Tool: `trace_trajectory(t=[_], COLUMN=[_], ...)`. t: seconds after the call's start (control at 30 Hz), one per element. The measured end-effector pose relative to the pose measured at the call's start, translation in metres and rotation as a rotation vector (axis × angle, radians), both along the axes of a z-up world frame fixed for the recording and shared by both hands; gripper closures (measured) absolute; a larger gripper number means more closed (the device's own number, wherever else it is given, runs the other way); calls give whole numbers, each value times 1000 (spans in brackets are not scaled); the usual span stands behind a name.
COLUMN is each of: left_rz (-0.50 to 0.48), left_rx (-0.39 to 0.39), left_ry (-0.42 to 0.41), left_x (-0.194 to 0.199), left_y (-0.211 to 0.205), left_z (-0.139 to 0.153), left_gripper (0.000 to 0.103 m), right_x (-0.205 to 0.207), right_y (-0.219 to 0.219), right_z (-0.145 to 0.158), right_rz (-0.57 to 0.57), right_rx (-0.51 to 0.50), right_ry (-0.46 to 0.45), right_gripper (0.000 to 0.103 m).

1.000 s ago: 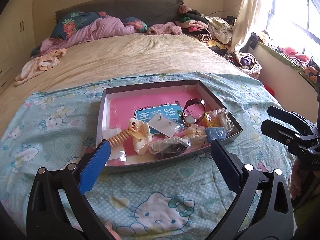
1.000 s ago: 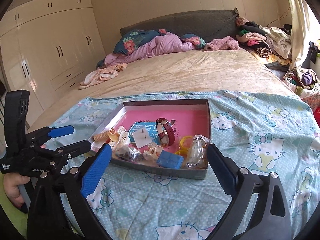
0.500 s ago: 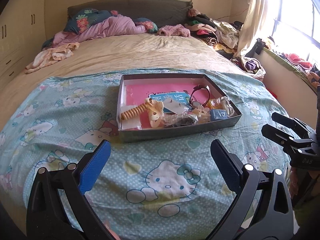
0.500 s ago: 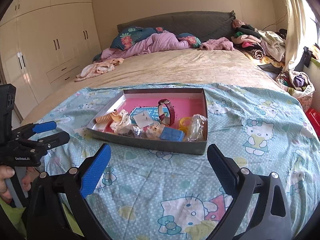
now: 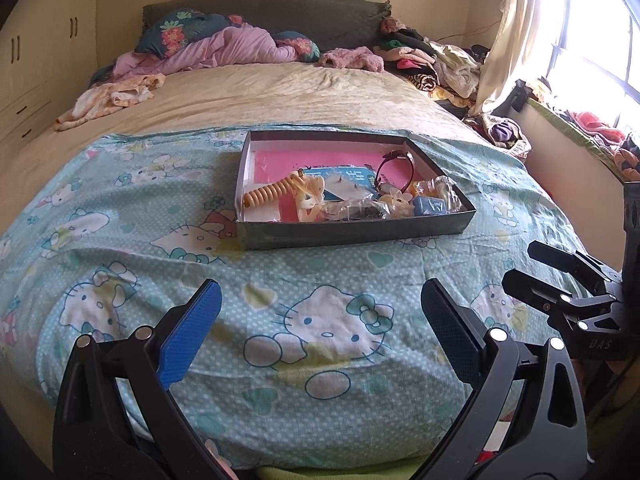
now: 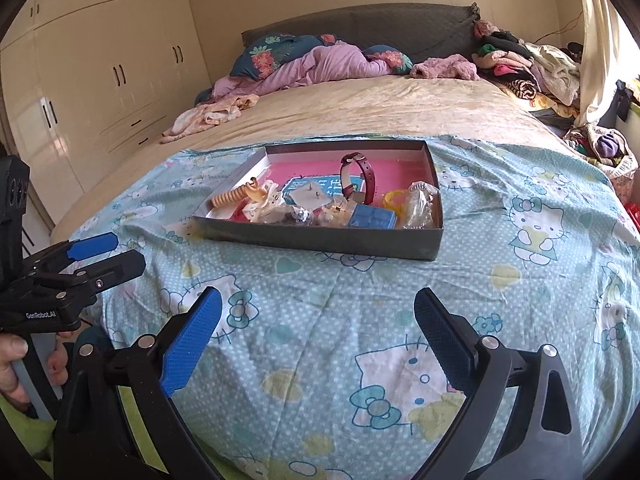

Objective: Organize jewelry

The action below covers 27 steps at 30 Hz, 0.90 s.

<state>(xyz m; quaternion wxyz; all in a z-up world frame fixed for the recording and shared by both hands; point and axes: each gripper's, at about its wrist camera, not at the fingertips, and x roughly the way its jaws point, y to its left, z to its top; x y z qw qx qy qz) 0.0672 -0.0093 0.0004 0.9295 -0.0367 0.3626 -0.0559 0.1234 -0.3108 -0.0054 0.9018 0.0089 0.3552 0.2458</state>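
A shallow grey box point(image 5: 352, 234) point(image 6: 320, 242) with a pink floor sits on the Hello Kitty sheet. In it lie a dark red strap watch point(image 6: 360, 178) point(image 5: 394, 170), an orange coil hair tie point(image 5: 266, 196) point(image 6: 228, 197), a small blue box point(image 5: 430, 206) point(image 6: 372, 216), clear bags and a card. My left gripper point(image 5: 318, 320) is open and empty, well short of the box. My right gripper point(image 6: 318, 320) is open and empty too, and also shows in the left wrist view point(image 5: 532, 268). The left gripper shows in the right wrist view point(image 6: 110, 250).
The Hello Kitty sheet point(image 5: 320, 320) covers the near end of a beige bed point(image 5: 280, 96). Pillows and a purple blanket point(image 5: 224, 48) lie at the headboard. Clothes are piled at the far right point(image 5: 432, 64). Wardrobes point(image 6: 100, 80) stand on the left, a window point(image 5: 592, 40) on the right.
Both grippers have pulled back from the box toward the foot of the bed. The box now looks smaller and farther. Both stay open and empty.
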Motion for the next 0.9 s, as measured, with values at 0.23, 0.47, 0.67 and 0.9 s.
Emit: trace_trajectory(t=[0.23,0.47,0.67,0.9], left_rz=[-1,-2,0,-1], left_rx=[0,11,10,8], left_ry=[7,15,11,8], left_x=[-1,-2,-3,-4], left_y=[-1,-2,-3,-3], left_z=[-1,-3,-3,-2], left_gripper=[10,10,10,10], right_x=[-1,-1,-1,-1], right_y=[0,0,0,0], right_z=[2,3,3,4], right_rz=[6,4,6,8], right_rx=[0,1,1,0], right_ry=[-7,-5,-9,-10], right_gripper=[7,7,7,7])
